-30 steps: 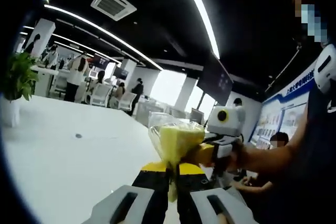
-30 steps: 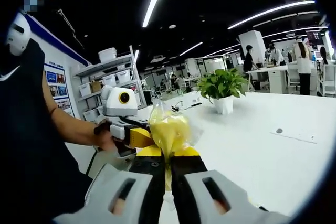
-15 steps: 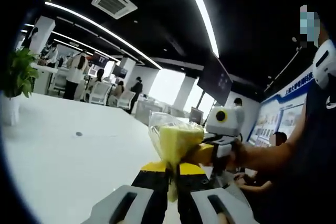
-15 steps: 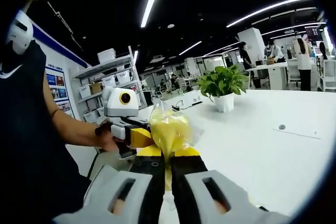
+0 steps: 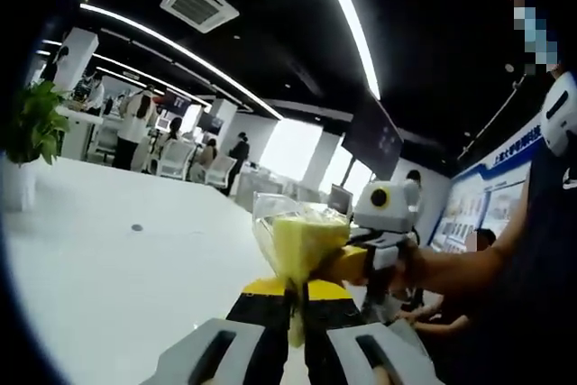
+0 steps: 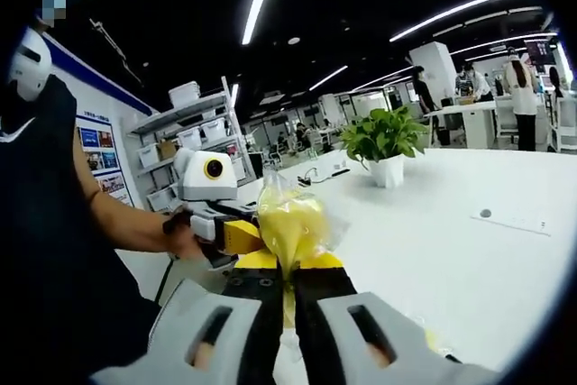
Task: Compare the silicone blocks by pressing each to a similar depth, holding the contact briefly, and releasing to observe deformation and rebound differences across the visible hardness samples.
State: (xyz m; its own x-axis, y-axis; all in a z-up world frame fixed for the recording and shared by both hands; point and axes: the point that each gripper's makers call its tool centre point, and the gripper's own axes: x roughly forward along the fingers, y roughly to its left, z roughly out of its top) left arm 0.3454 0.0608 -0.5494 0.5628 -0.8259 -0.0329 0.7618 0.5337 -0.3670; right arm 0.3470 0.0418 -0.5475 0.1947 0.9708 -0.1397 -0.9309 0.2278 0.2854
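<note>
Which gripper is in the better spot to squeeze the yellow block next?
Neither left nor right, it looks like a tie. The left gripper and right gripper each have their jaws shut on the bagged yellow block, holding it above the table from opposite sides.

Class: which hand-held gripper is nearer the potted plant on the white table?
Right. The right hand-held gripper has the potted plant ahead of it; from the left hand-held gripper it sits far off at the edge.
</note>
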